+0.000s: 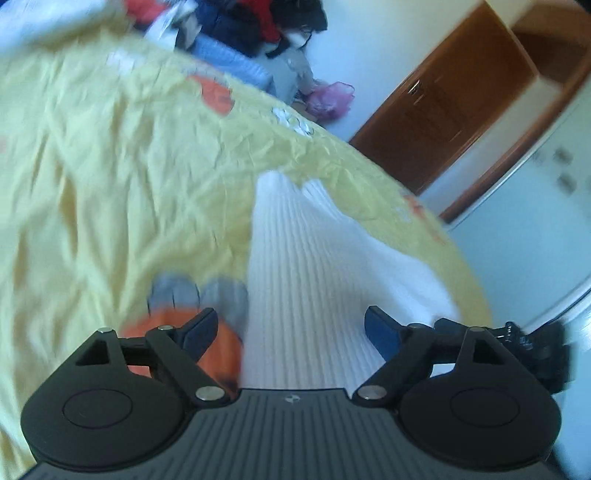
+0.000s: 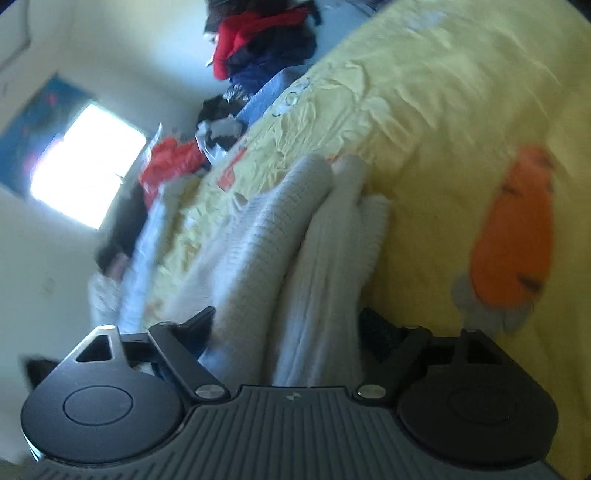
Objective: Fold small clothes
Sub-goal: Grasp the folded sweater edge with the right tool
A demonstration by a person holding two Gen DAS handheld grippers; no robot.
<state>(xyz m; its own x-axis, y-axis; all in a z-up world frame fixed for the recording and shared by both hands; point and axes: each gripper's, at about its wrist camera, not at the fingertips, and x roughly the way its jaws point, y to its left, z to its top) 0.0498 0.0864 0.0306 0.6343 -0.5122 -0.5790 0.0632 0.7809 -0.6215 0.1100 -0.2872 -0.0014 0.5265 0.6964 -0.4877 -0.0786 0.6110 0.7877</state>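
A white ribbed knit garment (image 1: 306, 266) lies on a yellow bed sheet (image 1: 129, 166), stretching away from my left gripper (image 1: 290, 328). That gripper is open, with the cloth running under the wide gap between its fingers and neither pad pressing on it. In the right wrist view the same white garment (image 2: 280, 236) shows as long folded ridges. My right gripper (image 2: 288, 328) is open around the near end of the garment, and the cloth fills much of the gap. Both views are blurred.
The sheet (image 2: 424, 110) carries an orange and grey cartoon print (image 2: 513, 229). A pile of dark and red clothes (image 1: 240, 22) sits beyond the bed's far edge. A brown wooden door (image 1: 454, 99) stands to the right, and a bright window (image 2: 85, 166) to the left.
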